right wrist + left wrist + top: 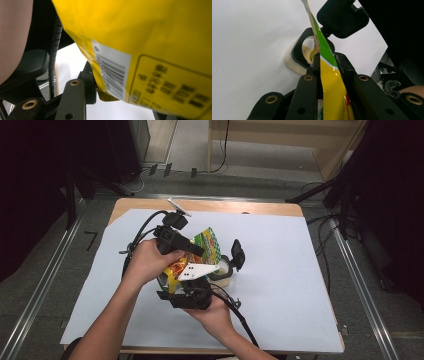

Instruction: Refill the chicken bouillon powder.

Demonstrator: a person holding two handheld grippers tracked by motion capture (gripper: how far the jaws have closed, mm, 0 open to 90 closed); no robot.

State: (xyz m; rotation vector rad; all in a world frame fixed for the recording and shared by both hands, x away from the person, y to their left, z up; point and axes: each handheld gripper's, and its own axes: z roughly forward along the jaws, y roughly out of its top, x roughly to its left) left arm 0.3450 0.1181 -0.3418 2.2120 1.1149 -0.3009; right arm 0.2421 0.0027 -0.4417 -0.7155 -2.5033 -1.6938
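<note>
Two tongs (327, 62) (100, 92) were clamped on the yellow-green foil snack bag (204, 251), tipped over a black-rimmed container (299, 58); pouring seemed underway.

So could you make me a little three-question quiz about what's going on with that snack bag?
1. True or false: the left gripper has its jaws shut on the yellow and green snack bag.
2. What lies on the white sheet beneath the bag's upper end?
A. a spoon
B. a black-rimmed container
C. a book
3. What printed mark shows on the bag in the right gripper view?

Key:
1. True; the bag's edge is pinched between its jaws.
2. B; something sandy shows inside it.
3. A barcode on a white patch, with the right gripper holding the bag's lower part.
</note>
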